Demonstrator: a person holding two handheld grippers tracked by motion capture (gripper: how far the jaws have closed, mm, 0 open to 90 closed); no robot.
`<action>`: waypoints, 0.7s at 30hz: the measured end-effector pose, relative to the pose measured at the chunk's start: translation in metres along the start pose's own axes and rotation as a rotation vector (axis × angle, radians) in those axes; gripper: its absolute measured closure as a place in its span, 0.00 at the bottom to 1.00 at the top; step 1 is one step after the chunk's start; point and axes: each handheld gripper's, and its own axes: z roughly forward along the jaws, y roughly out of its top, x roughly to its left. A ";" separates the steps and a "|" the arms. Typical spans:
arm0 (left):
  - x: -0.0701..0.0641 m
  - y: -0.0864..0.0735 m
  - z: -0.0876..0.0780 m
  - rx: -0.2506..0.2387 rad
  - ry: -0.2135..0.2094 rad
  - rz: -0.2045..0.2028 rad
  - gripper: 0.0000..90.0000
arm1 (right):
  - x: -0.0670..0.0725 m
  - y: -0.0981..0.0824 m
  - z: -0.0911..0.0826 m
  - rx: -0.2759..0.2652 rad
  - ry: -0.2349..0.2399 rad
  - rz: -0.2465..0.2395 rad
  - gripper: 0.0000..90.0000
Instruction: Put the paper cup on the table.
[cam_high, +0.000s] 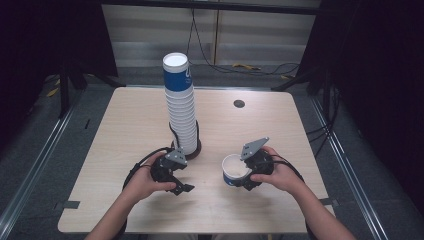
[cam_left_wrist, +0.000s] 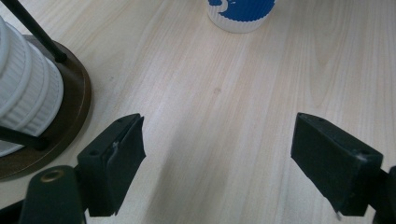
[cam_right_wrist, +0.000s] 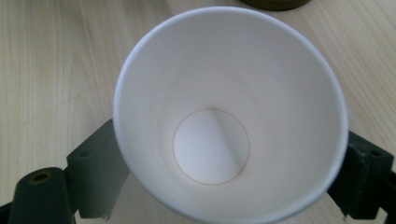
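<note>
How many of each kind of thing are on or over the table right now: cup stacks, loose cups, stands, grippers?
Cup stacks: 1, the stack on the stand
Loose cups: 1, the cup between the right gripper jaws
Stands: 1, the stand
Grippers: 2, counting the left gripper, open and empty
Total: 5

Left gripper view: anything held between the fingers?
No. The left gripper has its fingers wide apart with bare wooden table between them; the paper cup sits farther off.
</note>
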 end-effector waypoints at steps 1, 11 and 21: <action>0.000 0.000 0.000 0.003 0.001 0.001 0.19 | 0.000 -0.002 -0.001 -0.010 0.005 0.005 0.14; 0.002 -0.002 -0.003 -0.033 0.015 -0.014 0.19 | 0.002 -0.020 -0.010 -0.061 0.005 0.037 0.14; 0.007 -0.004 -0.007 -0.033 0.021 -0.022 0.19 | 0.002 -0.040 -0.022 -0.111 -0.020 0.079 0.14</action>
